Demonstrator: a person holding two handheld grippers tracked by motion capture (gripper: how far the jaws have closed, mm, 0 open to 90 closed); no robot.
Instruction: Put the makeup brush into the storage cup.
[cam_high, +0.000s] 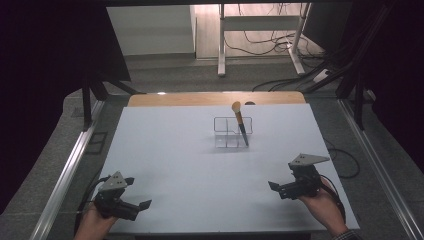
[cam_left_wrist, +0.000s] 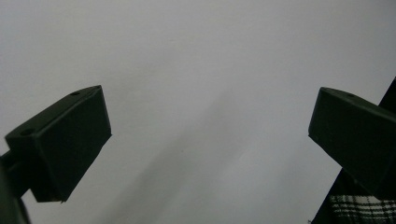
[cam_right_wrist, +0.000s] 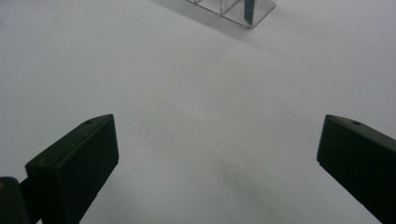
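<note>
**Two spread grippers, brush standing in the organizer**

Both grippers sit low at the near edge of the white table (cam_high: 165, 150), well apart. The left gripper (cam_high: 131, 207) has its jaws spread wide with nothing between them; the right gripper (cam_high: 280, 189) is likewise spread and empty. Farther out, mid-table, a makeup brush (cam_high: 240, 122) stands tilted in the right-hand compartment of a clear acrylic organizer (cam_high: 226, 134), bristles up.

Pale counter (cam_high: 170, 165) with one clear organiser on it

A clear compartmented organiser (cam_high: 227, 135) stands right of centre toward the far side, a brush (cam_high: 240, 120) leaning in its right compartment; a wooden strip (cam_high: 200, 98) edges the far side.
</note>
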